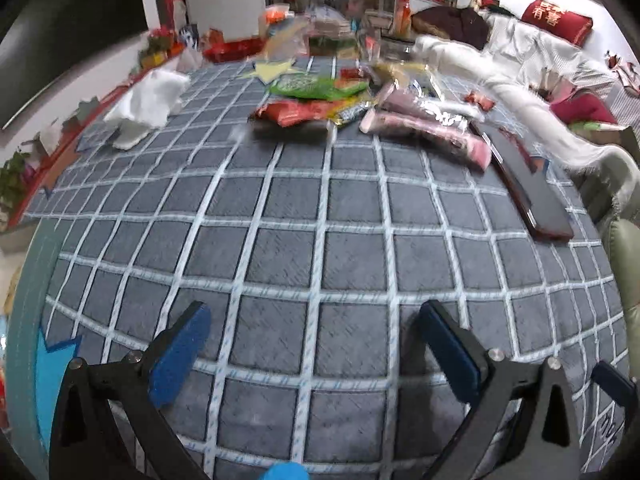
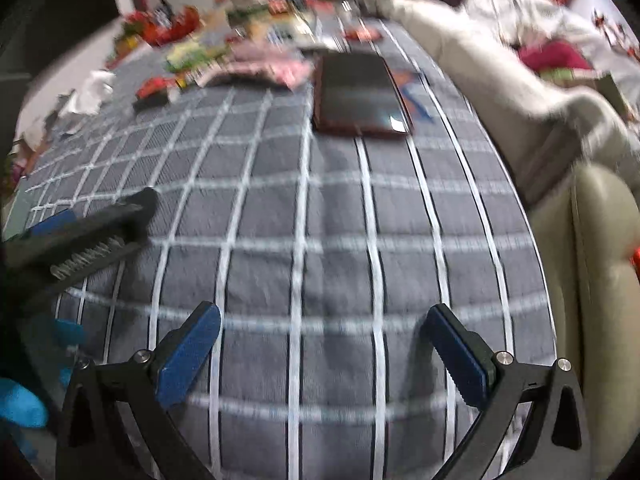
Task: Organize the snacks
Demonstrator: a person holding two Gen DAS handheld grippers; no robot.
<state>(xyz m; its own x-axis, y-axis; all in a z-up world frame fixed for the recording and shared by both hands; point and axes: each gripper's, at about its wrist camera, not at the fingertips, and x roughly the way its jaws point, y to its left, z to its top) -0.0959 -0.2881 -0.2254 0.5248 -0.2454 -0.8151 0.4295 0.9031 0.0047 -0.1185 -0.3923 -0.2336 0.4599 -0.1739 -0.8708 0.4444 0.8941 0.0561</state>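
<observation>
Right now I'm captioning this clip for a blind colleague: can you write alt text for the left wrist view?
The open left gripper hovers with empty jaws over a grey checked tablecloth. Ahead lies a pile of snack packets in red, green and pink wrappers, with a dark tray to their right and a crumpled white bag to the left.

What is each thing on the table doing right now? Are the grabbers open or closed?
Left gripper: open, empty, above the checked cloth.
Right gripper: open, empty.
Green snack packet: lying flat on the pile.
Orange-red snack packet: lying flat, under the green one's edge.
Pink snack packets: lying flat, side by side.
Dark flat tray: lying flat, nothing on it.
White crumpled bag: slumped, crumpled.
</observation>
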